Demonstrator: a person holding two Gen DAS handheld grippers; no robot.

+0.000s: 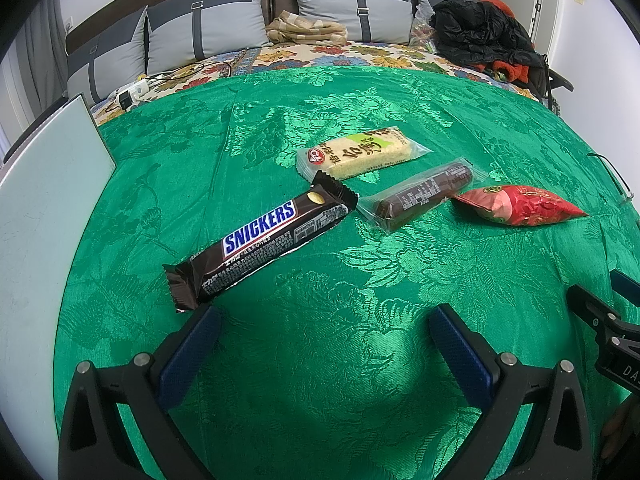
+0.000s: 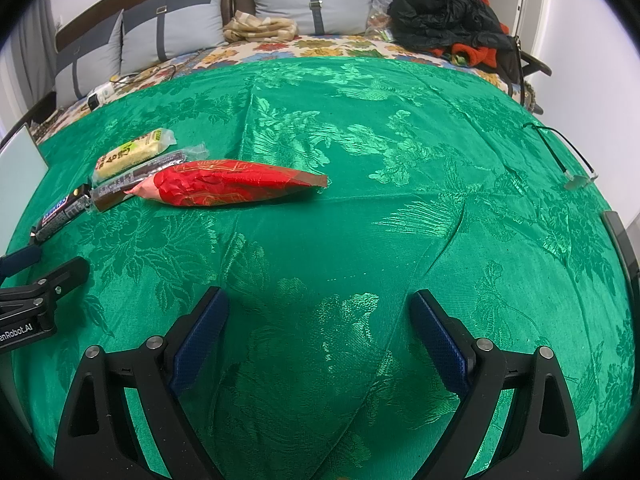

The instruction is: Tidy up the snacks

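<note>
Several snacks lie on a green cloth (image 1: 320, 380). A Snickers bar (image 1: 260, 240) lies nearest my left gripper (image 1: 324, 316), which is open and empty, its left fingertip just short of the bar's near end. Behind it lie a rice cracker pack (image 1: 360, 154), a dark sausage in clear wrap (image 1: 424, 196) and a red foil packet (image 1: 524, 210). In the right wrist view the red packet (image 2: 232, 182) lies ahead to the left, with the sausage (image 2: 132, 178), rice cracker (image 2: 132, 154) and Snickers (image 2: 60, 214) beyond it. My right gripper (image 2: 318, 300) is open and empty over bare cloth.
A white board (image 1: 44, 208) stands at the table's left edge. Eyeglasses (image 2: 568, 160) lie at the right on the cloth. Behind the table is a bed with grey pillows (image 1: 204, 20), a folded blanket (image 1: 308, 28), a black jacket (image 1: 480, 32) and a power strip (image 1: 132, 94).
</note>
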